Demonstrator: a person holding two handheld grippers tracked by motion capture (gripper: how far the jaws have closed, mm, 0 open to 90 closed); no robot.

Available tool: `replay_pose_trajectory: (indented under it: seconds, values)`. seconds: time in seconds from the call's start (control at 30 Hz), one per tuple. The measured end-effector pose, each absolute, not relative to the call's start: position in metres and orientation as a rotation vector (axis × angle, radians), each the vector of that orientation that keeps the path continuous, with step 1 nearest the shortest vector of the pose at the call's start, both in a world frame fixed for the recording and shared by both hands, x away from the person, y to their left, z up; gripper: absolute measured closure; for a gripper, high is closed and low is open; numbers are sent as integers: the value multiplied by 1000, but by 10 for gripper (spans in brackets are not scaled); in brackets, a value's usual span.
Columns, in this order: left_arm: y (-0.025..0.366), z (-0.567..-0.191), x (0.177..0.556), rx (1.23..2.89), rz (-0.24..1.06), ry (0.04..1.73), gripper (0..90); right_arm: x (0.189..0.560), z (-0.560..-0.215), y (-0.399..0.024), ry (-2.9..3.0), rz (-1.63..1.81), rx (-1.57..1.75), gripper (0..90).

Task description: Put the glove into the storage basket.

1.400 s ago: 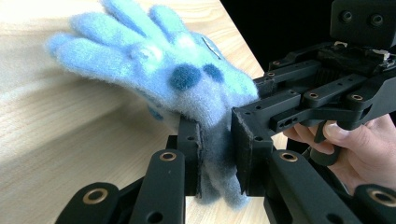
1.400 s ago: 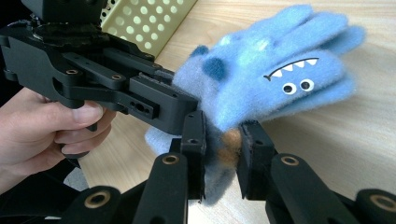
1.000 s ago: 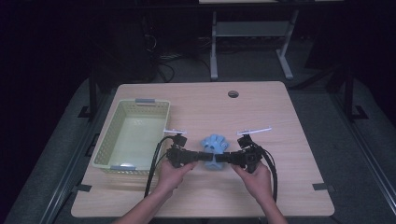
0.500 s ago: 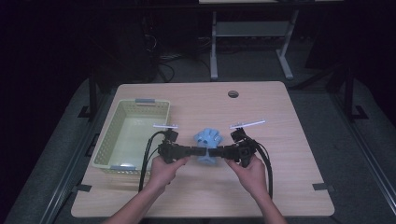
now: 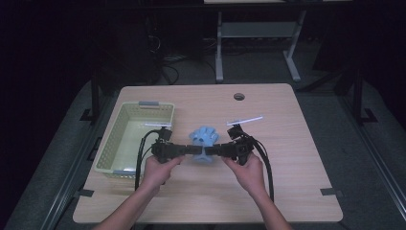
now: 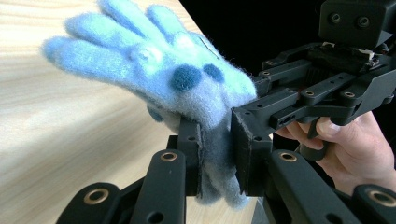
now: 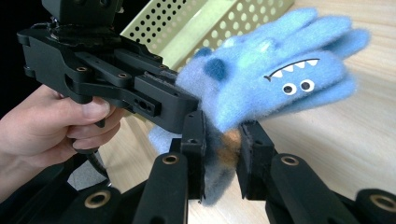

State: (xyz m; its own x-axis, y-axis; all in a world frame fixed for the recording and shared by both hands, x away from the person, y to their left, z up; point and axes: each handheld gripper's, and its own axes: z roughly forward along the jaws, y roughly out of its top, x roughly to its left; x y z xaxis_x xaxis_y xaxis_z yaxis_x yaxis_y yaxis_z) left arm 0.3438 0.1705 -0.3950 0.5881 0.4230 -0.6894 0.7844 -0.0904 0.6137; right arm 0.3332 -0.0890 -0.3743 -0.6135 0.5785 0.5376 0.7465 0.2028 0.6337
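Observation:
A fluffy light-blue glove (image 5: 204, 140) with darker spots and a small monster face (image 7: 294, 79) hangs above the table between both grippers. My left gripper (image 5: 194, 149) comes from the left and is shut on the glove's cuff (image 6: 217, 154). From the right, my right gripper (image 5: 214, 150) is shut on the same cuff (image 7: 222, 158). The two grippers face each other, jaws nearly touching, and the glove's fingers point away from the person. In the left gripper view the right gripper (image 6: 261, 116) shows close behind the glove.
A pale green perforated basket (image 5: 125, 143) stands on the left of the wooden table (image 5: 287, 182). A round cable hole (image 5: 239, 96) lies near the table's far edge. Black cables trail from both grippers towards the person.
Both grippers, still holding the glove, have risen and moved a little away from the person and leftward, towards the basket.

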Motion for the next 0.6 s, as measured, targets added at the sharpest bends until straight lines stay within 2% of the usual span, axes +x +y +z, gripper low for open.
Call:
replay_pose_trajectory:
  seconds: [0.6]
  values:
    - [208, -386, 347, 1686, -382, 1023, 750, 348, -364, -55, -2293, -1381, -1208, 750]
